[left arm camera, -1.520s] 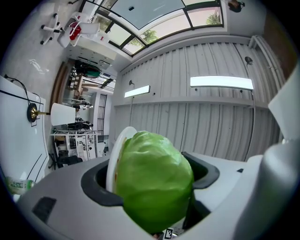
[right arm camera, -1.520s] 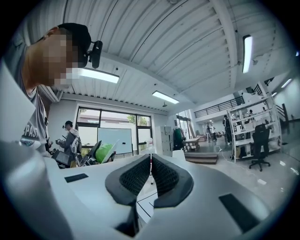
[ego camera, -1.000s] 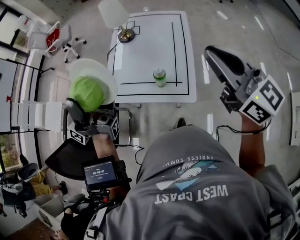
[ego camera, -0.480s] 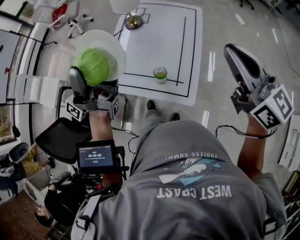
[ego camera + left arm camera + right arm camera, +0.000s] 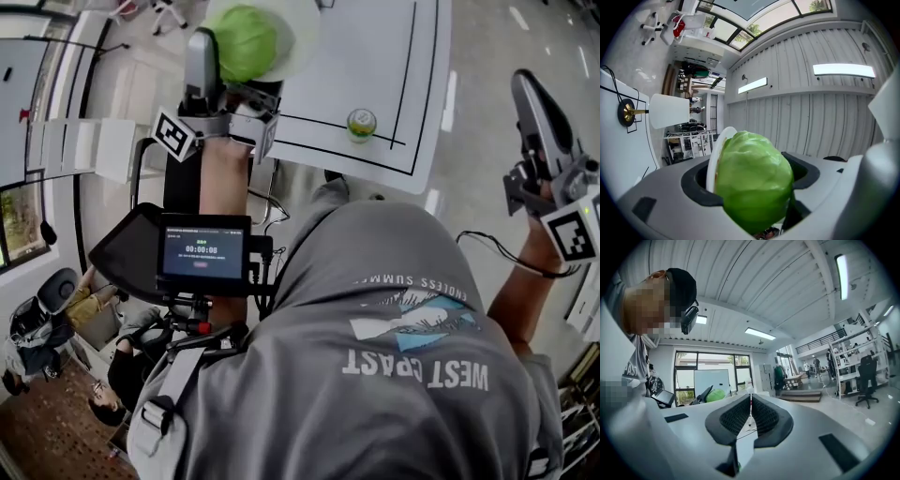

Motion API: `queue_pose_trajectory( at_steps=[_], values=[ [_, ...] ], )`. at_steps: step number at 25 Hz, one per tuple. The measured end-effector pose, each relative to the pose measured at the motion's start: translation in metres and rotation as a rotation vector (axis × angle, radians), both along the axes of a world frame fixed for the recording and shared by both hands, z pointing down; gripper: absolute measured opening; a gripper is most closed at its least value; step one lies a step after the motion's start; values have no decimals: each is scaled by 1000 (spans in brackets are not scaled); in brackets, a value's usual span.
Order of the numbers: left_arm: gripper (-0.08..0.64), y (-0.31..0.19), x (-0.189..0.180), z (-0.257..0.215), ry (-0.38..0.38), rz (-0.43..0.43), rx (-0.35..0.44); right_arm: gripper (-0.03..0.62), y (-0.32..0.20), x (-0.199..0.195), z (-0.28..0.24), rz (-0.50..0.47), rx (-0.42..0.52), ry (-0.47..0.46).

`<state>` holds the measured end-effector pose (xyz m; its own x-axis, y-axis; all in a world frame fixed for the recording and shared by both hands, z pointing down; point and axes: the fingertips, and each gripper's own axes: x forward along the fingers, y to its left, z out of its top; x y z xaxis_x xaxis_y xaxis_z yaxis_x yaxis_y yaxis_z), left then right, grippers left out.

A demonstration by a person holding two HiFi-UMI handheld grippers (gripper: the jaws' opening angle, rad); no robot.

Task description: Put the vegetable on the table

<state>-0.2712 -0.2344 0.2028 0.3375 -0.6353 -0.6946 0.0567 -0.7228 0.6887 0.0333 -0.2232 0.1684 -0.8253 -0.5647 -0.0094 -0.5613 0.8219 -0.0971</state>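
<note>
Head view showed you with the left gripper [image 5: 230,56] raised at the far left, its jaws spread wide and clamped on a green cabbage [image 5: 246,39]. A white plate [image 5: 298,28] sat flat against one side of the cabbage. Cabbage and plate hung at the near-left corner of the white table [image 5: 375,56], whose top was marked with black lines. A green can [image 5: 361,123] stood upright on the table just beside its near line, well to the right of the cabbage.

Left gripper view confirmed the hold: the cabbage [image 5: 752,180] filled the gap between the dark pads, and the plate's rim [image 5: 714,157] was wedged between the left pad and the leaves. A table lamp [image 5: 669,110] with a white shade and a brass base lay at that view's left.

You held the right gripper [image 5: 539,108] at the far right, well apart from the table, with its marker cube [image 5: 574,234] near your hand. Right gripper view showed its ribbed pads [image 5: 736,418] pressed together with nothing between them. A small screen [image 5: 203,255] was strapped to your left forearm.
</note>
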Motion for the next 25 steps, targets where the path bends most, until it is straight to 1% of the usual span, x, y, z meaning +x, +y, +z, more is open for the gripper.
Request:
queue_pose_trajectory(
  at_steps=[5, 9, 15, 18, 21, 23, 25],
  values=[
    [390, -37, -5, 9, -15, 39, -54, 9, -12, 0, 6, 43, -38, 1],
    [390, -67, -6, 25, -39, 67, -103, 9, -20, 5, 12, 91, -57, -1],
    [390, -108, 1, 61, -40, 97, -185, 9, -29, 15, 25, 146, -78, -14],
    [390, -117, 3, 83, -59, 109, -224, 9, -30, 20, 37, 167, -98, -10],
    [390, -133, 3, 104, -78, 123, -251, 9, -35, 26, 41, 200, -92, 2],
    [390, -150, 5, 116, -79, 138, -280, 9, -42, 30, 42, 231, -100, 8],
    [390, -173, 9, 133, -75, 157, -326, 9, -53, 33, 45, 260, -128, 15]
  ],
)
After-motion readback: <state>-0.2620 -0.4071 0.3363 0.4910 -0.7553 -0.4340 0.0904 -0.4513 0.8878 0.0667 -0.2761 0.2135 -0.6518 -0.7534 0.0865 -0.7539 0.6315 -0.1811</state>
